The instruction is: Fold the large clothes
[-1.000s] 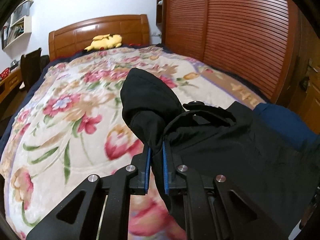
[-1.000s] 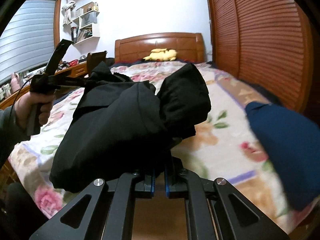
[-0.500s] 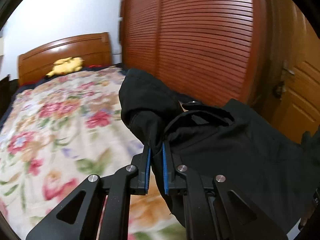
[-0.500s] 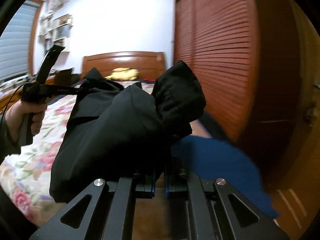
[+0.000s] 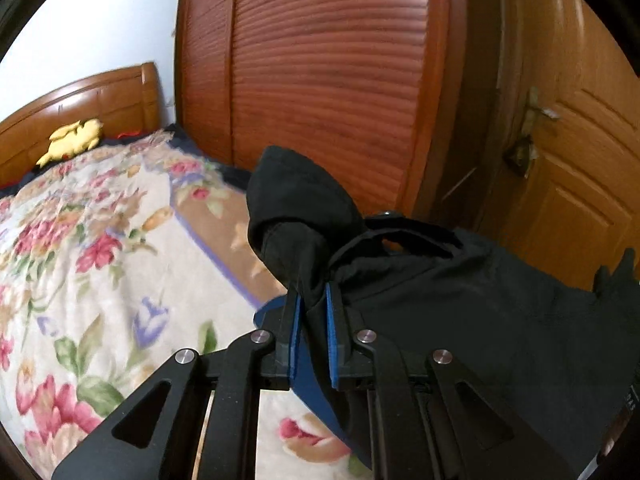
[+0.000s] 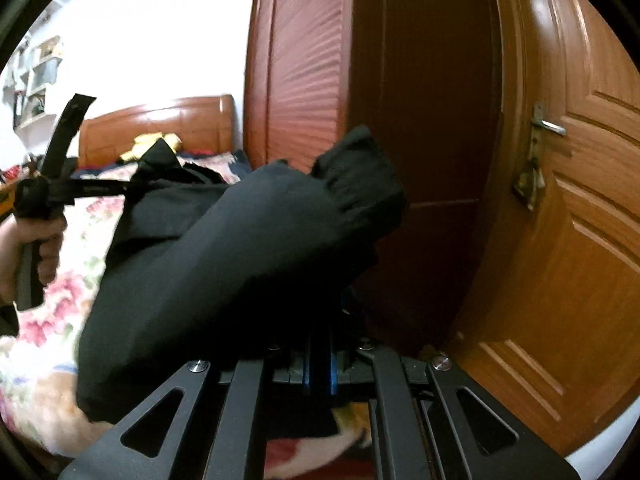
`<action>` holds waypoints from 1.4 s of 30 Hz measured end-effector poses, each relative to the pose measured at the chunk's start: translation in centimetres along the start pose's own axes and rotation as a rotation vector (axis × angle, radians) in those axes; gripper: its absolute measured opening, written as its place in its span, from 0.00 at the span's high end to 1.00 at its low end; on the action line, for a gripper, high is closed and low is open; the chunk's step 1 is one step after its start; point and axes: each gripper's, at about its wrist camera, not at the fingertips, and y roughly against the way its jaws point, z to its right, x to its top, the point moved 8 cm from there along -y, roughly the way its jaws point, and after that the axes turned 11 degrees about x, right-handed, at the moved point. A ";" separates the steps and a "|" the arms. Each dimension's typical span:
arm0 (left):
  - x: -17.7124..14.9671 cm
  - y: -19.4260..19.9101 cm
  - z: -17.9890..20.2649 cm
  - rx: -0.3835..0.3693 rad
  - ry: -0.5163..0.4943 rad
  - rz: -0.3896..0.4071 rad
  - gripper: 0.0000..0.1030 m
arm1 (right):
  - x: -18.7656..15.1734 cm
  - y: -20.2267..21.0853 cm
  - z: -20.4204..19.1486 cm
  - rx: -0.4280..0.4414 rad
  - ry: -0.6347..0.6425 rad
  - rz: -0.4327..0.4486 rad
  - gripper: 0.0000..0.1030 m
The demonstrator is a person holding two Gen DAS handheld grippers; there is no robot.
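Hanging bunched, the black garment point(image 5: 460, 300) shows a drooping cuffed sleeve point(image 6: 356, 184).

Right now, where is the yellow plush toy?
In the left wrist view, the yellow plush toy lies at the far left, at the head of the bed against the wooden headboard, left of the slatted wardrobe doors.

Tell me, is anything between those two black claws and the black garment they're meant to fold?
Nothing visible is. The left gripper has its blue pads clamped on a bunched fold of the black fabric garment, and the right gripper is shut on its other end, holding it off the floral bedspread.
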 end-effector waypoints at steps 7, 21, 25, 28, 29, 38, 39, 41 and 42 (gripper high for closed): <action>-4.6 -0.1 -2.3 0.021 -0.064 -0.015 0.59 | -2.1 -0.3 -1.0 -0.036 -0.061 -0.056 0.83; -11.0 7.8 -4.5 -0.064 -0.165 0.052 0.00 | 1.8 8.0 -9.4 -0.023 0.048 0.069 0.48; -12.7 9.4 -5.3 -0.081 -0.145 0.050 0.00 | 2.9 7.7 -12.1 0.026 0.063 0.066 0.48; -13.7 10.1 -6.2 -0.068 -0.138 0.045 0.00 | 3.5 5.9 -12.4 0.042 0.062 0.045 0.48; -14.0 10.3 -6.5 -0.059 -0.141 0.042 0.00 | 3.7 5.6 -12.5 0.038 0.065 0.032 0.48; -15.8 12.9 -10.7 0.017 -0.118 0.061 0.00 | 2.1 1.2 -5.8 -0.072 -0.020 -0.110 0.48; -16.0 13.3 -11.1 0.019 -0.116 0.063 0.00 | 1.6 1.2 -4.9 -0.087 -0.030 -0.133 0.48; -16.4 13.8 -11.8 0.028 -0.109 0.062 0.00 | 0.4 1.5 -3.5 -0.113 -0.045 -0.163 0.48; -16.7 14.1 -12.1 0.023 -0.104 0.060 0.00 | 0.1 1.8 -3.2 -0.119 -0.049 -0.167 0.48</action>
